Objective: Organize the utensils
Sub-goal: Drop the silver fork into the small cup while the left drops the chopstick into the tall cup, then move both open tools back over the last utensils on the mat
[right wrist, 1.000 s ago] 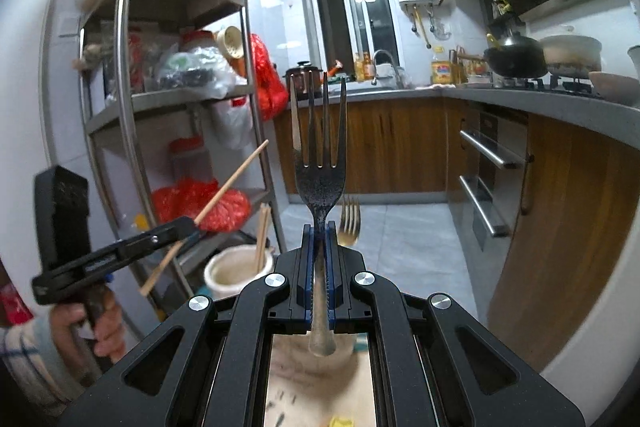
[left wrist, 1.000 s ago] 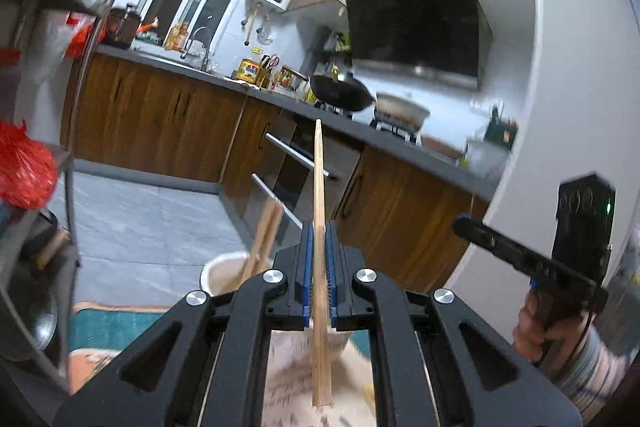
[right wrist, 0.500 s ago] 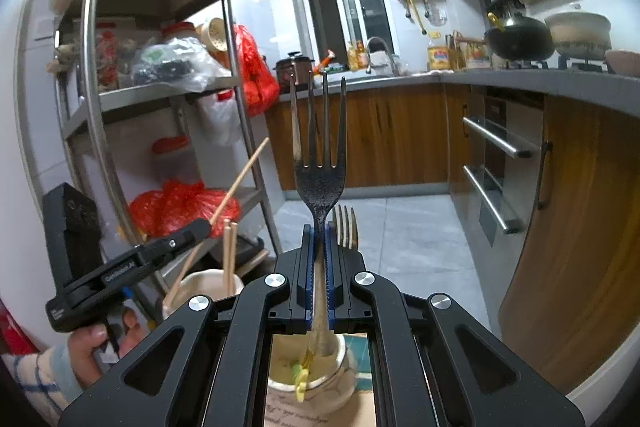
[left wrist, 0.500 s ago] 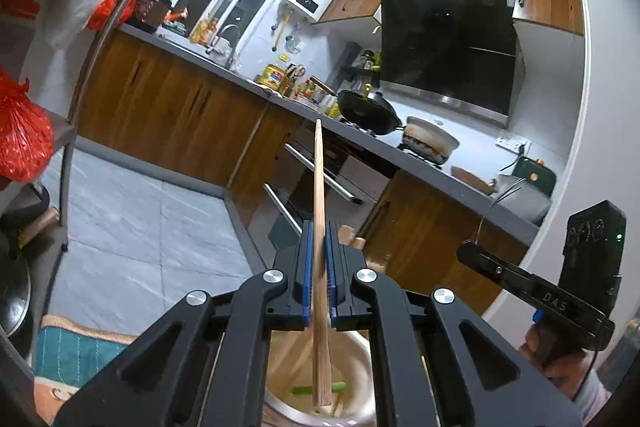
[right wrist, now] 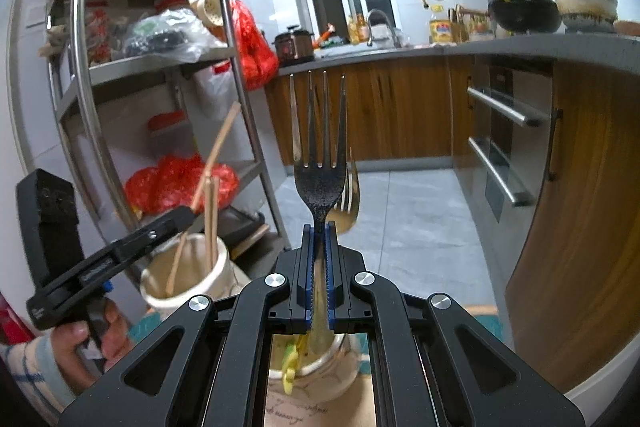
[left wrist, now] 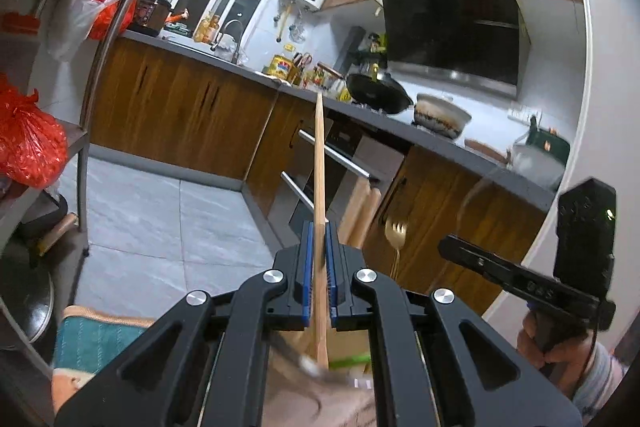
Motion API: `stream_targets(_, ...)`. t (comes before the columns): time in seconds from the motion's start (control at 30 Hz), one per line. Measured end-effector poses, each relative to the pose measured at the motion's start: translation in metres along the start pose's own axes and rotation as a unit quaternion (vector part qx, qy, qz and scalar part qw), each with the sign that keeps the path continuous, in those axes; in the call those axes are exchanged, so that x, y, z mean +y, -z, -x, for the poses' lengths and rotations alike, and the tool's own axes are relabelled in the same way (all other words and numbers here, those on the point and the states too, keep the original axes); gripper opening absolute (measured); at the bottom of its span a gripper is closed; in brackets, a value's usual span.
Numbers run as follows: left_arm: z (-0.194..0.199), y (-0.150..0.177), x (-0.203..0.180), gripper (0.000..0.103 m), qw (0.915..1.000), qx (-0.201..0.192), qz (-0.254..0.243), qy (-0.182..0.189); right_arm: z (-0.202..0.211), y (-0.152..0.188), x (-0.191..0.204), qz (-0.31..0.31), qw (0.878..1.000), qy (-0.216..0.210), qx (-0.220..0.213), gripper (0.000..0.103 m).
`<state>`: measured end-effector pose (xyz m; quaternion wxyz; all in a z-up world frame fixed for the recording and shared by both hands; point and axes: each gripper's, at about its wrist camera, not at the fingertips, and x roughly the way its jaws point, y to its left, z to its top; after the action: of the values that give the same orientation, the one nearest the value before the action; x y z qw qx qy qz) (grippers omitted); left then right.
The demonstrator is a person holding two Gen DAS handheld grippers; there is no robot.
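Both hands are mid-delivery, so the sorting is partly done. The left hand-held gripper (left wrist: 318,267) is clamped tight on a single wooden chopstick (left wrist: 319,163), which stands nearly upright with its lower end down among the contents below the jaws; in the right wrist view that same chopstick (right wrist: 208,179) slants into a cream ceramic holder (right wrist: 188,279) where two more chopsticks (right wrist: 212,219) already stand. The right hand-held gripper (right wrist: 319,271) is pinched shut on the neck of a dark-headed fork (right wrist: 319,147), tines up, its handle reaching down into a glass jar (right wrist: 312,375) directly below. A gold fork (right wrist: 347,199) already stands in that jar, just behind the held one, and something yellow-green (right wrist: 290,363) sits inside too.

Judging from this, chopsticks go in the ceramic holder and forks in the jar, and both held pieces appear lowered into the right containers but not released. What remains is letting go of each; whether further utensils wait on the table cannot be told, since the surface is mostly hidden
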<state>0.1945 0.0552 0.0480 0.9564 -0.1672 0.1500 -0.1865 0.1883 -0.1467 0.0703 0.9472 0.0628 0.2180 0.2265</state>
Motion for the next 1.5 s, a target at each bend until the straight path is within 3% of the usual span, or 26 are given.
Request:
stream_targets(0.2,0.017,0.007,-0.006,0.006,0.9995,0.018,-0.024,-0.011,-0.016,0.014,-0.004,-0.022,0.999,-0.001,0.044,0.006)
stream_targets(0.5,0.030,0.009,-0.011,0.006,0.9977,0.040,-0.042,-0.035,-0.027,0.026,-0.010,-0.042,0.996,0.015,0.073,0.008)
stream_targets(0.57,0.032,0.009,-0.013,0.006,0.9976,0.040,-0.043,-0.037,-0.025,0.027,-0.009,-0.043,0.996,0.019,0.070,0.014)
stream_targets(0.63,0.034,0.009,-0.016,0.008,0.9970,0.042,-0.050,-0.042,-0.018,0.026,-0.010,-0.045,0.997,0.021,0.063,0.033)
stream_targets(0.67,0.035,0.009,-0.017,0.009,0.9968,0.042,-0.052,-0.043,-0.016,0.026,-0.010,-0.047,0.997,0.021,0.060,0.035)
stream_targets(0.77,0.039,0.007,-0.022,0.024,0.9959,0.043,-0.059,-0.054,-0.004,0.025,-0.009,-0.045,0.997,0.024,0.049,0.043)
stream_targets(0.9,0.048,0.007,-0.027,0.039,0.9950,0.046,-0.066,-0.058,0.015,0.028,-0.009,-0.047,0.998,0.029,0.035,0.072)
stream_targets(0.97,0.053,0.007,-0.031,0.058,0.9945,0.047,-0.071,-0.061,0.026,0.030,-0.010,-0.050,0.998,0.032,0.030,0.086)
stream_targets(1.0,0.056,0.008,-0.033,0.076,0.9943,0.046,-0.072,-0.064,0.031,0.032,-0.010,-0.052,0.998,0.036,0.026,0.094)
stream_targets(1.03,0.060,0.008,-0.036,0.089,0.9939,0.044,-0.075,-0.068,0.035,0.033,-0.010,-0.054,0.997,0.041,0.023,0.096)
stream_targets(1.1,0.067,0.008,-0.043,0.097,0.9930,0.040,-0.084,-0.073,0.044,0.036,-0.012,-0.059,0.997,0.051,0.019,0.097)
stream_targets(1.5,0.095,0.020,-0.065,0.097,0.9890,0.069,-0.100,-0.084,0.095,0.063,-0.025,-0.068,0.992,0.100,0.021,0.098)
